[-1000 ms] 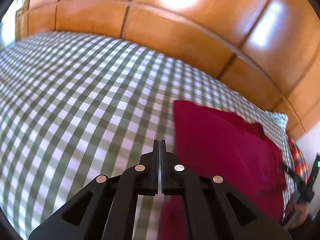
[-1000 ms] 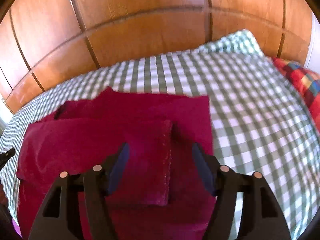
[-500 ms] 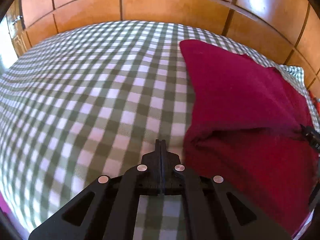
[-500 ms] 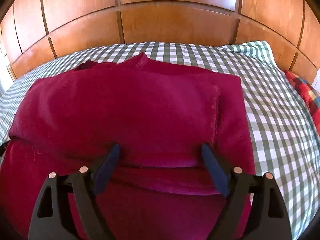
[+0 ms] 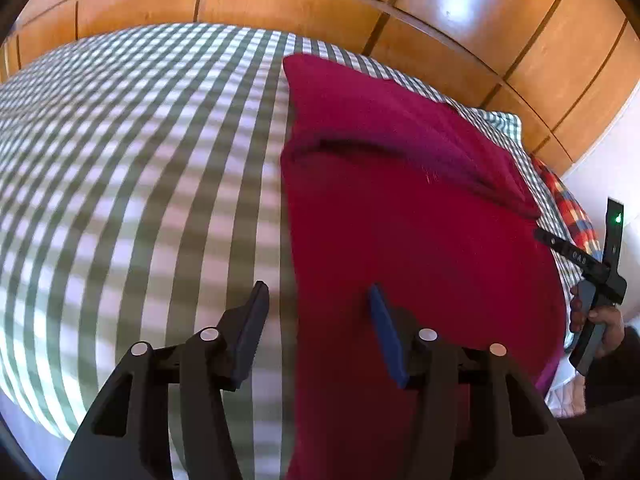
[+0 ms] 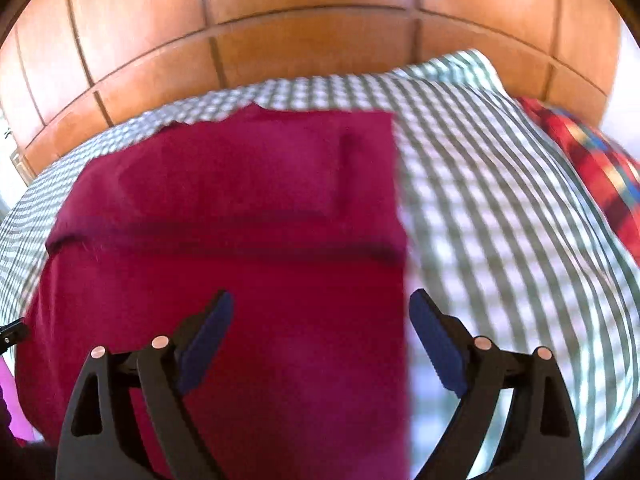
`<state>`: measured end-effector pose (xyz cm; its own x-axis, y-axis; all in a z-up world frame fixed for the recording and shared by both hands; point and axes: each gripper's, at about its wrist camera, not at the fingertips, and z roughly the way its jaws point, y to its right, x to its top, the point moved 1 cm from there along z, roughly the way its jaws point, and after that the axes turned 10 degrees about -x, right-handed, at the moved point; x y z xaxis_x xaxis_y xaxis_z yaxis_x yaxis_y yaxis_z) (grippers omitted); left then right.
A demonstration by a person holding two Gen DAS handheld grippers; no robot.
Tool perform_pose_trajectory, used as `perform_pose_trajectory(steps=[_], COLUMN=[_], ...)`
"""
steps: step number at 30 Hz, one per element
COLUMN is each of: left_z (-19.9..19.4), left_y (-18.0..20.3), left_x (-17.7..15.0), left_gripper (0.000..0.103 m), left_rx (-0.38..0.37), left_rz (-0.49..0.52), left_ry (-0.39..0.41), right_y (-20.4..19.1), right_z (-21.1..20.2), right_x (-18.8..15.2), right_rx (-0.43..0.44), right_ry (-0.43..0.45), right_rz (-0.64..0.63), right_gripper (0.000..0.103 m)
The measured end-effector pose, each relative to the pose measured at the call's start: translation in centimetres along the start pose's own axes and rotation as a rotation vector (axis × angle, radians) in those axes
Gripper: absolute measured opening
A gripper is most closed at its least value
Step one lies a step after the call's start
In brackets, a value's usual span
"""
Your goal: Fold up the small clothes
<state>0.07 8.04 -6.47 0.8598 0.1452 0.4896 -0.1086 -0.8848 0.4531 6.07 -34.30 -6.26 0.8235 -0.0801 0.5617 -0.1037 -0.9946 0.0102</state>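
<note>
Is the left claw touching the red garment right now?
Cannot tell. In the left wrist view the opening left claw straddles the red garment edge, nothing pinched, but blur hides any fingertip contact.

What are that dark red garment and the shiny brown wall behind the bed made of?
Dark red garment: seemingly a soft, matte knit or fleece; its folded edge looks thick and slightly fuzzy. Brown wall: apparently varnished wood or veneer panels, with grooves between them and bright glare patches.
</note>
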Motion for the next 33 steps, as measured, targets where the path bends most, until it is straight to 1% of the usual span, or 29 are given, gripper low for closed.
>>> perform_pose_trajectory(steps=[1, 2, 3, 4, 5, 7, 9, 12, 13, 14, 15, 16, 17, 18, 19, 21, 23, 25, 26, 27, 28, 30, 31, 32, 33], left_z=[-0.1, -0.2, -0.2, -0.4, -0.4, -0.7, -1.2, -1.6, -1.9, -2.3, -2.5, -2.7, -2.9, -3.1, -3.3, -3.3, -3.2, -2.8, -2.7, -2.6, -2.5, -2.4, -2.4, -2.4, -2.3], left_y=[0.0, 0.2, 0.6, 0.9, 1.1, 1.8, 1.9, 0.2, 0.0, -0.2, -0.4, -0.5, -0.6, -0.6, -0.6, -0.5, 0.1, 1.1, 1.6, 1.9, 2.0, 1.9, 1.8, 1.7, 1.6], left_x=[-0.6, -1.0, -1.4, -1.9, -2.1, -2.6, -3.1, -3.8, -4.0, -4.4, -4.8, -5.2, -5.5, -5.8, -6.1, -6.6, -6.8, -6.7, -6.8, -6.9, -6.9, -7.3, -7.6, -7.8, -8.0], left_gripper=[0.051, 0.046, 0.039, 0.024, 0.014, 0.011, 0.011, 0.012, 0.014, 0.018, 0.019, 0.021, 0.022, 0.022, 0.022, 0.022, 0.022, 0.022, 0.023, 0.026, 0.032, 0.033, 0.033, 0.033, 0.033], left_rx=[0.006, 0.020, 0.046, 0.049, 0.034, 0.059, 0.061, -0.016, -0.026, -0.043, -0.056, -0.066, -0.075, -0.082, -0.090, -0.093, -0.060, -0.022, -0.007, 0.009, 0.008, 0.002, -0.005, -0.015, -0.026], left_rz=[0.010, 0.030, 0.051, 0.065, 0.075, 0.114, 0.126, 0.051, 0.038, 0.012, -0.002, -0.010, -0.016, -0.021, -0.028, -0.028, 0.000, 0.044, 0.068, 0.089, 0.098, 0.101, 0.103, 0.105, 0.108], left_ry=[-0.001, -0.003, 0.001, -0.002, -0.006, 0.000, -0.006, -0.021, -0.019, -0.015, -0.018, -0.021, -0.024, -0.027, -0.031, -0.042, -0.045, -0.053, -0.058, -0.065, -0.072, -0.094, -0.107, -0.122, -0.135], right_y=[0.7, 1.4, 1.8, 1.9, 1.9, 2.0, 2.1, 2.5, 2.5, 2.8, 3.1, 3.4, 3.5, 3.5, 3.5, 3.3, 3.4, 3.6, 3.6, 3.8, 4.1, 4.6, 4.9, 5.0, 4.8], right_z=[-0.1, -0.2, -0.6, -1.3, -2.0, -3.2, -3.9, -3.7, -3.6, -3.6, -3.6, -3.7, -4.0, -4.2, -4.6, -5.0, -5.2, -4.9, -4.6, -4.3, -3.6, -2.5, -2.0, -1.7, -1.7], right_x=[-0.7, -1.9, -3.0, -3.7, -4.4, -5.1, -5.8, -6.3, -6.3, -6.2, -6.3, -6.4, -6.6, -6.9, -7.5, -8.5, -10.0, -11.7, -12.5, -13.1, -14.2, -15.0, -15.5, -15.7, -15.8], right_rx=[0.010, 0.028, 0.034, 0.026, 0.026, 0.040, 0.027, 0.040, 0.052, 0.072, 0.097, 0.134, 0.157, 0.175, 0.197, 0.214, 0.239, 0.281, 0.299, 0.304, 0.297, 0.290, 0.289, 0.288, 0.289], right_ry=[-0.021, -0.051, -0.058, -0.045, -0.039, -0.041, -0.038, -0.052, -0.060, -0.072, -0.086, -0.107, -0.118, -0.130, -0.153, -0.187, -0.238, -0.304, -0.337, -0.357, -0.392, -0.430, -0.444, -0.452, -0.450], right_rz=[0.011, 0.018, 0.004, -0.018, -0.041, -0.068, -0.109, -0.094, -0.085, -0.060, -0.040, -0.025, -0.026, -0.035, -0.059, -0.086, -0.103, -0.100, -0.095, -0.089, -0.068, -0.025, 0.003, 0.016, 0.007], right_gripper=[0.089, 0.088, 0.080, 0.067, 0.057, 0.008, 0.008, 0.009, 0.012, 0.013, 0.022, 0.035, 0.043, 0.054, 0.062, 0.067, 0.069, 0.076, 0.077, 0.078, 0.078, 0.078, 0.076, 0.073, 0.055])
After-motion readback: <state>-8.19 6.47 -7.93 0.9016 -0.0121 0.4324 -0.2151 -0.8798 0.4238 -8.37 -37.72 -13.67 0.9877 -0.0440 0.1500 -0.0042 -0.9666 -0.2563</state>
